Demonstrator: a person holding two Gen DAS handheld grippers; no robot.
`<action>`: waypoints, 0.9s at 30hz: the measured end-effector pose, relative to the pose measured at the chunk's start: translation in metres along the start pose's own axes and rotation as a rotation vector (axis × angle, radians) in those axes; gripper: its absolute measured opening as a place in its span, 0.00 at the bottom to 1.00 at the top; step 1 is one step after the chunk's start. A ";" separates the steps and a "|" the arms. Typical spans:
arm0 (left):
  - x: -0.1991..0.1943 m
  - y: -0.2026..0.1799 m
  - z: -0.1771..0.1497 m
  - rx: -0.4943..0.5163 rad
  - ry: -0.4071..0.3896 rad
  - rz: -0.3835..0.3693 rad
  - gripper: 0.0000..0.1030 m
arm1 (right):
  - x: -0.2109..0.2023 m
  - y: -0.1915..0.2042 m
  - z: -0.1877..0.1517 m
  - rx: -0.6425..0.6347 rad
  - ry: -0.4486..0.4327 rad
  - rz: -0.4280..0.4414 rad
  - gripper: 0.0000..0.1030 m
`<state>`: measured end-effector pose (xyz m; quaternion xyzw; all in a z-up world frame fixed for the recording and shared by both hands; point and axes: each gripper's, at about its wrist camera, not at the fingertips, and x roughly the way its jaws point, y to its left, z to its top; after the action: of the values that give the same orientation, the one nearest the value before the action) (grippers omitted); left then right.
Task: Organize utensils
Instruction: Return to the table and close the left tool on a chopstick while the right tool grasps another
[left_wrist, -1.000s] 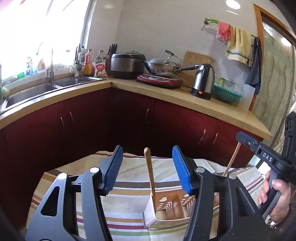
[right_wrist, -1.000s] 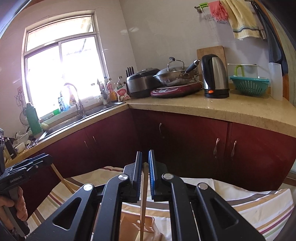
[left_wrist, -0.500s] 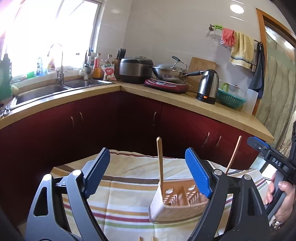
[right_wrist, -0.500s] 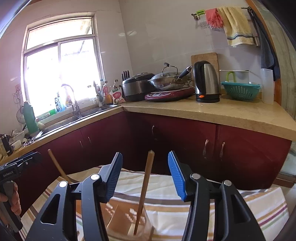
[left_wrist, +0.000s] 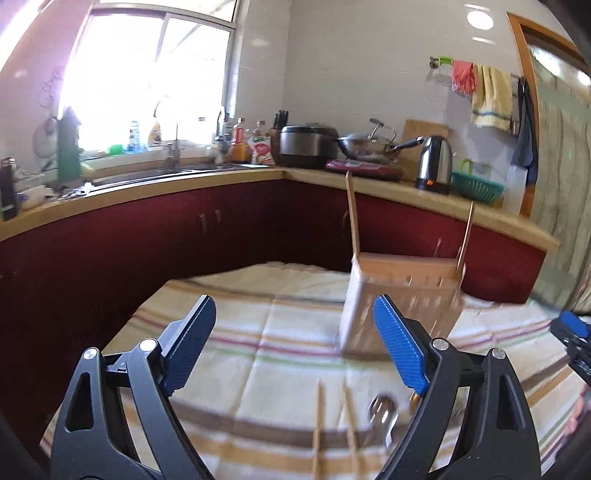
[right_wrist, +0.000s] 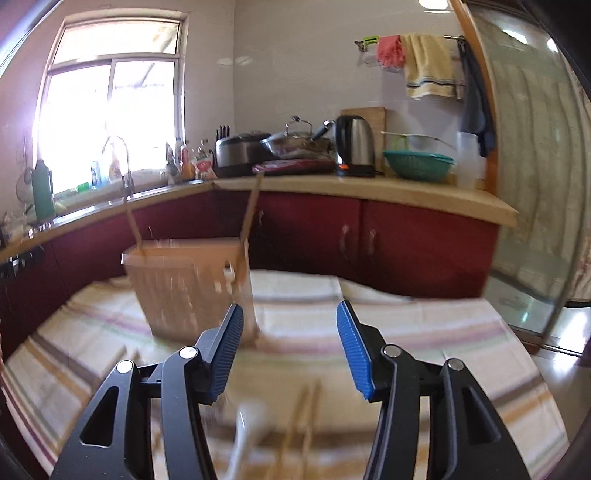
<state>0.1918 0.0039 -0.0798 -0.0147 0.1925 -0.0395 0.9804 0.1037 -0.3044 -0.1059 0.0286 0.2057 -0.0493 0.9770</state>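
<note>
Since the earlier frames both grippers have drawn back and down from the utensil holder, and the stick the right gripper held a second ago now stands in the holder on its own.

Left wrist view: the left gripper (left_wrist: 293, 341) has its jaws spread wide and holds nothing. The utensil holder (left_wrist: 400, 295) stands on the striped cloth (left_wrist: 236, 325) at about one o'clock from the jaws, well apart from them. One wooden utensil (left_wrist: 351, 214) rises from its left corner and a thinner stick (left_wrist: 466, 236) leans out of its right corner. Two chopsticks (left_wrist: 332, 428) and a metal spoon (left_wrist: 382, 413) lie on the cloth at six o'clock, blurred.

Right wrist view: the right gripper (right_wrist: 290, 350) is likewise wide open and empty. The holder (right_wrist: 184, 288) sits at eleven o'clock, its near corner just behind the left finger's tip. Blurred chopsticks (right_wrist: 304, 421) and a pale spoon (right_wrist: 247, 424) lie below, between the fingers.
</note>
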 end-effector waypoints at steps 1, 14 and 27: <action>-0.007 0.001 -0.010 -0.002 0.007 0.009 0.83 | -0.007 0.001 -0.014 -0.011 0.007 -0.010 0.50; -0.063 0.007 -0.113 0.010 0.110 0.064 0.82 | -0.052 0.015 -0.119 -0.059 0.121 0.057 0.39; -0.071 0.002 -0.164 0.043 0.224 0.037 0.73 | -0.055 0.009 -0.155 -0.030 0.167 0.073 0.19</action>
<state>0.0643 0.0091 -0.2046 0.0145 0.3004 -0.0270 0.9533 -0.0073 -0.2785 -0.2250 0.0253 0.2858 -0.0080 0.9579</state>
